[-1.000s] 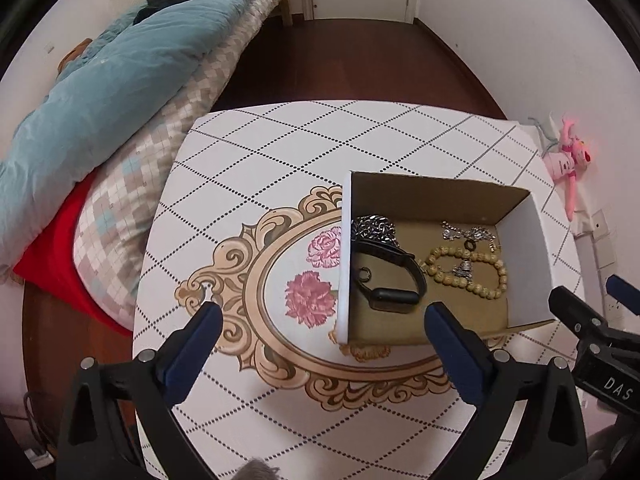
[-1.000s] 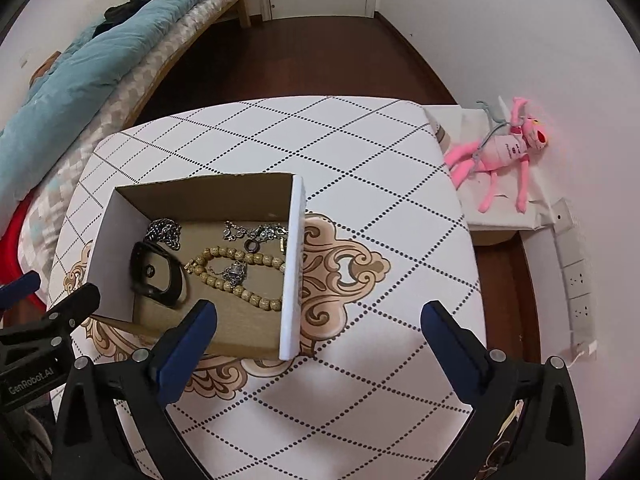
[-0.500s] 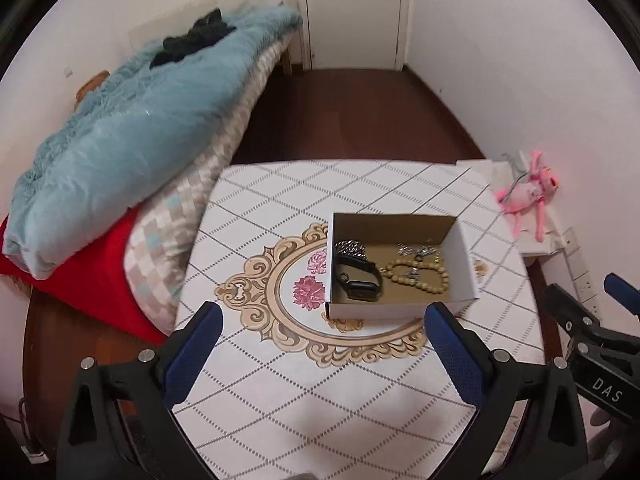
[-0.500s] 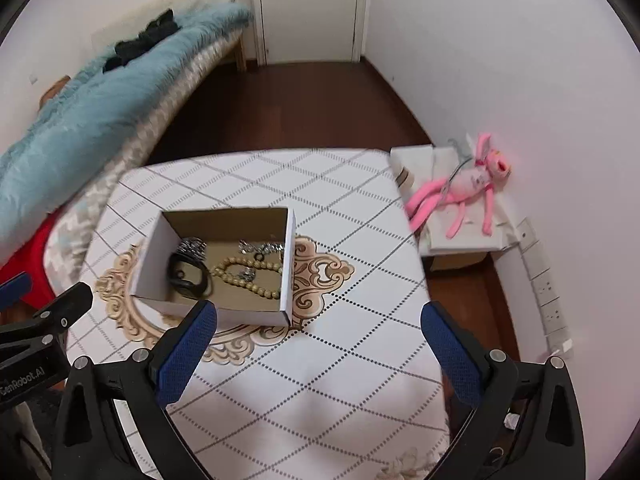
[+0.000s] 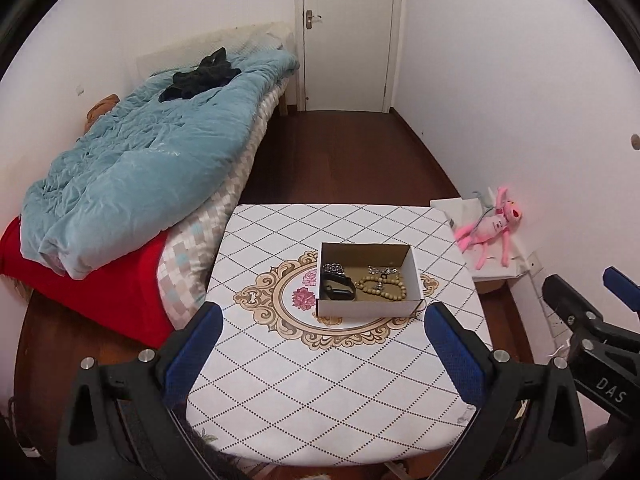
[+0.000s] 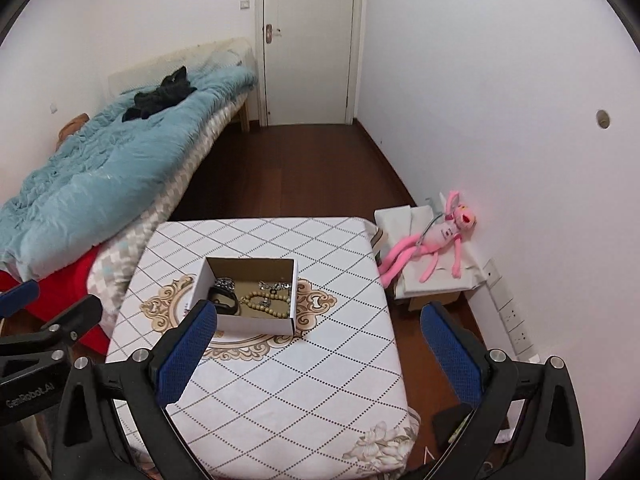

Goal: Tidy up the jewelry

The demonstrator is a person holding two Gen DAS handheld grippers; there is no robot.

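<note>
A small open cardboard box (image 5: 370,306) (image 6: 256,322) sits on the patterned table (image 5: 320,380) (image 6: 288,392). Inside it lie a black watch (image 5: 338,286) (image 6: 224,304), a silver chain (image 5: 333,268), a beige bead bracelet (image 5: 380,286) (image 6: 264,304) and small silver pieces (image 5: 382,270). My left gripper (image 5: 320,354) is open and empty, held high above the table's near side. My right gripper (image 6: 320,354) is open and empty too, well back from the box. Each gripper shows at the edge of the other's view.
A bed with a blue quilt (image 5: 140,168) and red blanket (image 5: 80,292) stands left of the table. A pink plush toy (image 6: 436,236) lies on white boxes by the right wall. A shut door (image 5: 346,36) is at the far end of the wooden floor.
Both grippers have pulled up and back from the box, so it looks much smaller and the whole room shows. The jewelry in the box has not moved.
</note>
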